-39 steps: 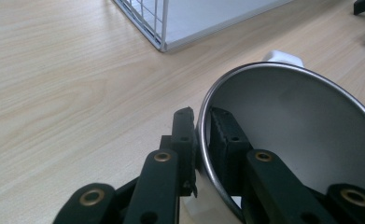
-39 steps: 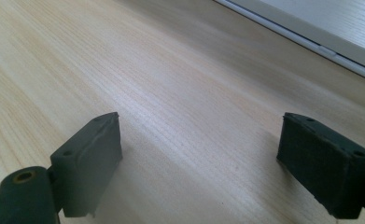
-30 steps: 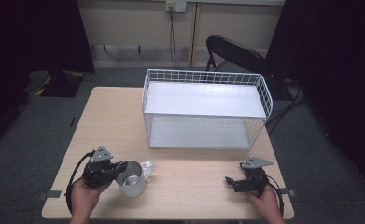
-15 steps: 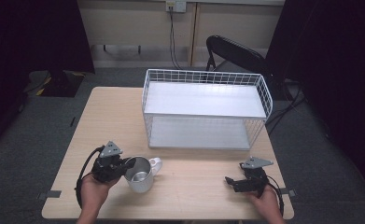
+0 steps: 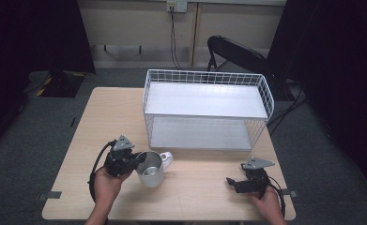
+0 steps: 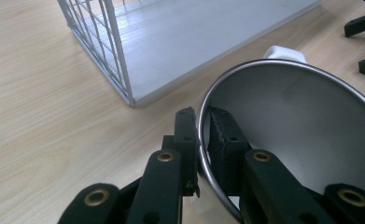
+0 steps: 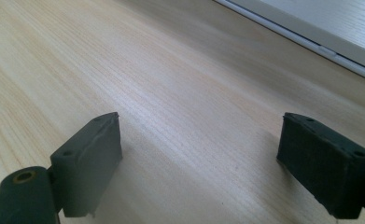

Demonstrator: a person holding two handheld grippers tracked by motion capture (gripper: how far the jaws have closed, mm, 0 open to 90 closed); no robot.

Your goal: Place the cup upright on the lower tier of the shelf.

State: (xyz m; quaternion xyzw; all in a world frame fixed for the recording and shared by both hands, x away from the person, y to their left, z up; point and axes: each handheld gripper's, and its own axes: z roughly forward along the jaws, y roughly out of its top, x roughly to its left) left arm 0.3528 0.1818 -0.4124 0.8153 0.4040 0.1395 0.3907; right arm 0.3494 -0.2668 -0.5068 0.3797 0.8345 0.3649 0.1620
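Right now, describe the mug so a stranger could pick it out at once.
Start at the white wire rack at the back of the wooden table. In front of its left corner, near the table's front edge, stands the mug, its rim pinched by the left gripper. It is the one metal cup, with a white handle.
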